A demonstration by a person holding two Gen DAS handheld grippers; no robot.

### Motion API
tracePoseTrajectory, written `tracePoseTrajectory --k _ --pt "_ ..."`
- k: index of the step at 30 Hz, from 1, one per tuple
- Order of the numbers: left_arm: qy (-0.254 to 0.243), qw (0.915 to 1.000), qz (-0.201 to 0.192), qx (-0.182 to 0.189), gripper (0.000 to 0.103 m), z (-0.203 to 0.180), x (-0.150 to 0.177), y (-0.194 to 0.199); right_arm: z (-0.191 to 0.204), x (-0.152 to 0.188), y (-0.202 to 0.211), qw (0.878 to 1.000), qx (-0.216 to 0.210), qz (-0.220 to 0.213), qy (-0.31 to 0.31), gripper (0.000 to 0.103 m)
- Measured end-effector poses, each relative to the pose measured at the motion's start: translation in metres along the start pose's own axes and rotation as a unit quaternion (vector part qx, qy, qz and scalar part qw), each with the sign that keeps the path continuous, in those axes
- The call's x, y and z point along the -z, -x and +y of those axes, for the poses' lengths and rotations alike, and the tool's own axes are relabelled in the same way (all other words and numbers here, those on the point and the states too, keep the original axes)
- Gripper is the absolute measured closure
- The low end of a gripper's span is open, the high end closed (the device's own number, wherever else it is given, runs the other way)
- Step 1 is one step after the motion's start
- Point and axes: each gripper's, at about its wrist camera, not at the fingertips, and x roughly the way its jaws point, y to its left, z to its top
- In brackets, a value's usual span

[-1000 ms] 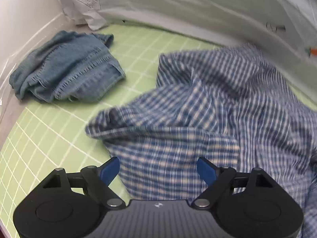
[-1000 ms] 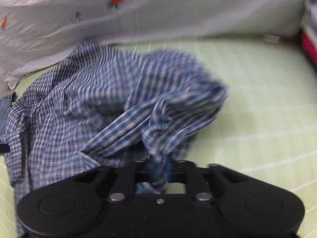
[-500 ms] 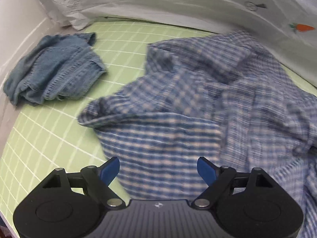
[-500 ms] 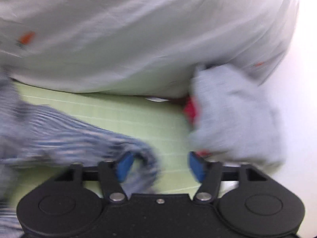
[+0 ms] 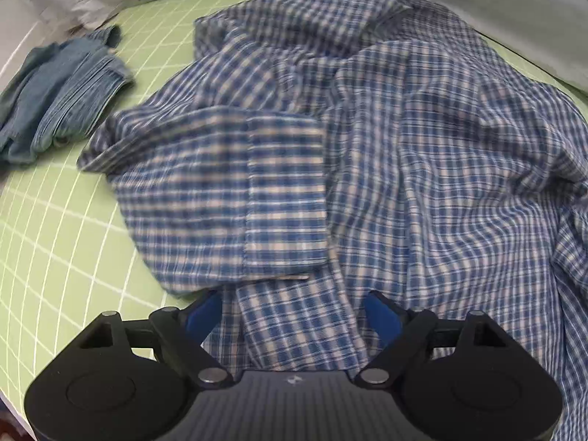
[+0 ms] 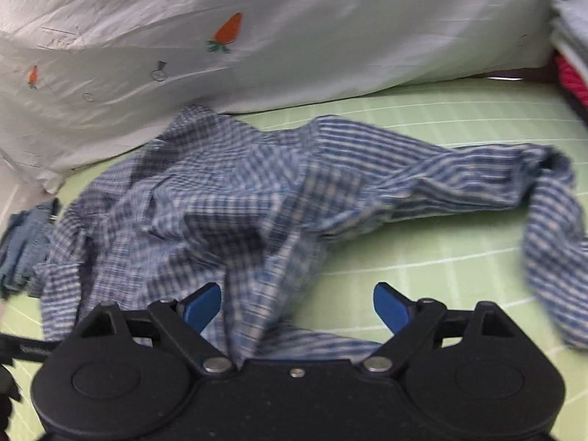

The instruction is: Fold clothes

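**Checked shirt lies crumpled on the green mat, both grippers released**

The blue checked shirt lies in a loose heap on the green grid mat, near the white cloth backdrop. It looks thin, light and very soft, so I judge it will sag and slip unless it is pinched at a firm hem, cuff or shoulder seam.

The left gripper hovers over the lower edge, fingers apart, holding nothing. The right gripper has just been opening; cloth lies between its wide jaws, unpressed.

Only the left view shows the chest pocket clearly. Only the right view shows the sleeve stretched sideways and a clothes stack beyond.
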Motion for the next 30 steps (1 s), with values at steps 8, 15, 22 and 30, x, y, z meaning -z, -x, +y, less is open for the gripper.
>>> tracePoseTrajectory --k 8,15,22,30 --pt "0.045 0.9988 -0.015 0.010 0.095 0.023 -0.001 0.004 -0.001 -0.009 -0.025 0.999 0.003 0.025 0.019 0.101" --pt "0.096 0.9905 -0.096 -0.022 0.098 0.076 -0.018 0.027 -0.052 -0.042 0.006 0.990 0.124 -0.072 0.016 0.102" --pt "0.089 0.9927 -0.080 -0.020 0.051 0.079 -0.014 0.030 -0.061 -0.026 0.016 0.992 0.113 -0.050 -0.004 0.038" --pt "0.047 0.9980 -0.021 0.037 0.033 0.041 0.023 0.029 -0.088 0.046 0.039 0.988 0.135 0.013 -0.073 0.027"
